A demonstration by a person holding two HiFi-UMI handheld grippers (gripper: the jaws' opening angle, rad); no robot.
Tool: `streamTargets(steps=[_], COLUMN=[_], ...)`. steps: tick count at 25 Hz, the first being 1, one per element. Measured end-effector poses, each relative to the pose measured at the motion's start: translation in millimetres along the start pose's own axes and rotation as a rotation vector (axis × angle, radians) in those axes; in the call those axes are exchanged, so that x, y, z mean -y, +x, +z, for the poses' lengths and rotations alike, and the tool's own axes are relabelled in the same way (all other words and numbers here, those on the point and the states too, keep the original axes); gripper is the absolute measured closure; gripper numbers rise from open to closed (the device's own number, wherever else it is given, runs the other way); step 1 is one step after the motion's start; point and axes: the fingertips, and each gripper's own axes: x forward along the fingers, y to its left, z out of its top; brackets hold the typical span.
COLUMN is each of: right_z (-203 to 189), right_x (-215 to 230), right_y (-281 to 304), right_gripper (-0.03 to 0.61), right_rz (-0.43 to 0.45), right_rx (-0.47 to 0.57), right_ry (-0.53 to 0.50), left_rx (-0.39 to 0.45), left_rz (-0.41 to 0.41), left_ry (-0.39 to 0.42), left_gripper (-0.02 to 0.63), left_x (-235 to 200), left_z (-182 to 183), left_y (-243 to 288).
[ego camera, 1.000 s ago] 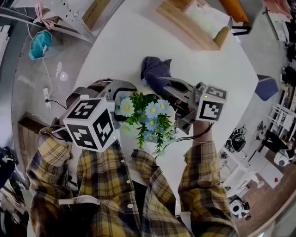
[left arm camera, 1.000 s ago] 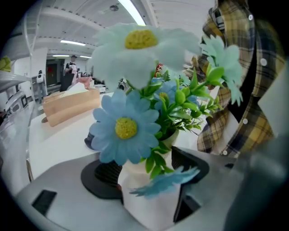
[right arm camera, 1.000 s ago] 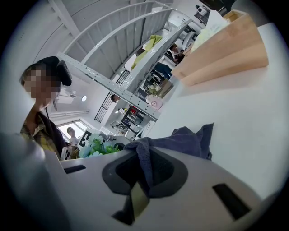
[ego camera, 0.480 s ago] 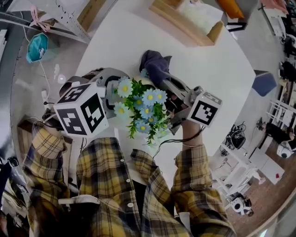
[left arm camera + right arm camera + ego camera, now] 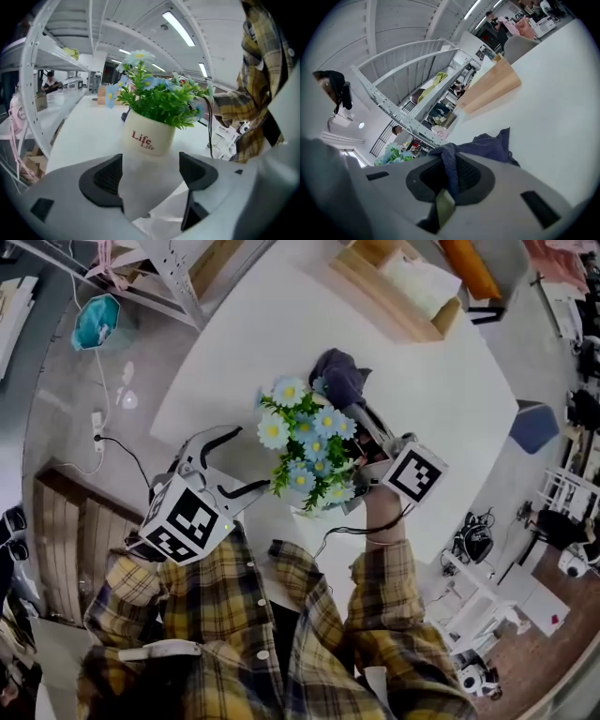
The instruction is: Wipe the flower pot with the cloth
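Releasing the flower pot [image 5: 149,137], left gripper [image 5: 152,171] has withdrawn.

The flower pot [image 5: 150,136] stands on the table [image 5: 272,324], the cloth [image 5: 339,376] behind it, perhaps touching, a box [image 5: 389,292] beyond.

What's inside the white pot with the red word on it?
Green leaves and pale blue daisy-like flowers stick up out of the pot. The leaves cover its mouth, so whatever holds the stems inside cannot be seen.
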Motion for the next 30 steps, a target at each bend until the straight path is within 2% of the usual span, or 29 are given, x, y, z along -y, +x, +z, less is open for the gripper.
streamTargets(steps=[5,9,12,15,19,24,30], right_z=[-2.8,-10.8,-17.4,-21.5,-21.3,-19.3,-19.2], right_x=[2.4,-0.3,-2.3,-3.0,-3.9,-6.2,-7.0], right_y=[-6.7,-10.3,-11.4,-11.3,-9.5,-7.4,-3.7], right_gripper=[0.563,0.563,0.563,0.563,0.563,0.563,0.563], right_rz=[-0.051,-0.086,-0.114,-0.128,-0.055,0.044,0.105], right_rx=[0.050,0.094,0.111,0.103,0.015,-0.138,-0.320], right_ry=[0.039,0.081,0.088,0.069,0.037,-0.011,-0.111], left_rx=[0.162,0.245,0.272,0.256,0.206,0.151,0.082], left_rz=[0.164,0.211,0.238,0.223,0.185,0.043,-0.115], left_ry=[-0.097,-0.153,-0.144,-0.107,-0.023,0.082,0.198], left_gripper=[0.250,0.241,0.232,0.221,0.221,0.221,0.221], left_x=[16.9,17.9,16.7,17.8,11.7,3.1,-6.1], left_z=[18.4,30.4,36.0,36.5,36.2,39.0,39.4], left_y=[7.3,12.2,13.2,16.8,17.8,17.7,14.6])
